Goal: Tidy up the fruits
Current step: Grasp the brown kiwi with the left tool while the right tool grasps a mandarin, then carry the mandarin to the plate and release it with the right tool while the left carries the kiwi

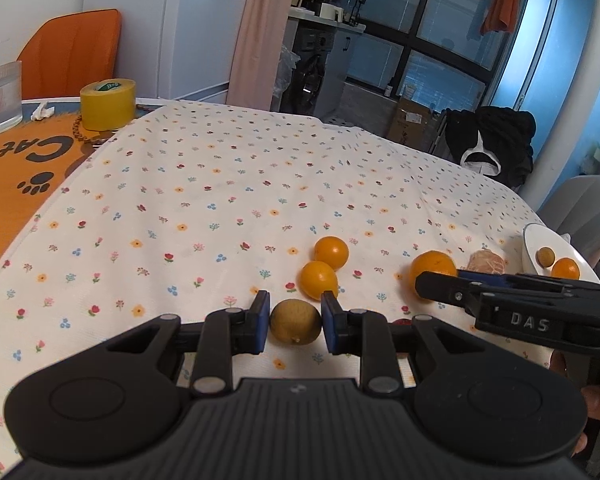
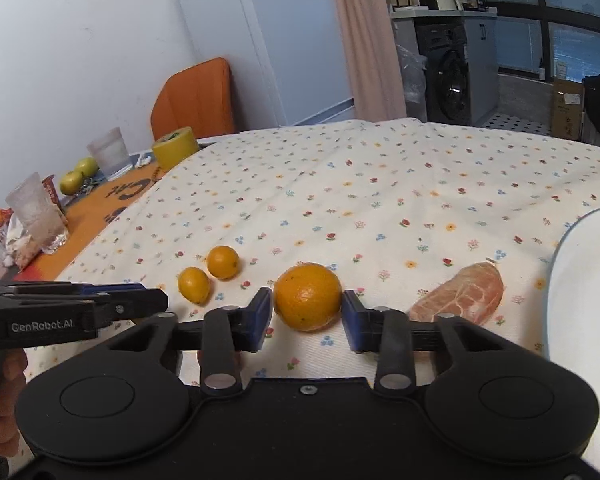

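My left gripper [image 1: 296, 322] fills the bottom of its frame, blue pads pinching a small brownish-green fruit [image 1: 295, 322] from both sides on the flowered tablecloth [image 1: 220, 184]. My right gripper [image 2: 307, 312] is spread around the big orange [image 2: 307, 297] at centre; I can't tell whether the pads touch it. Two small oranges [image 2: 210, 272] lie left of it, a peeled segment [image 2: 466, 292] lower right, a white plate [image 2: 580, 280] at the right edge.
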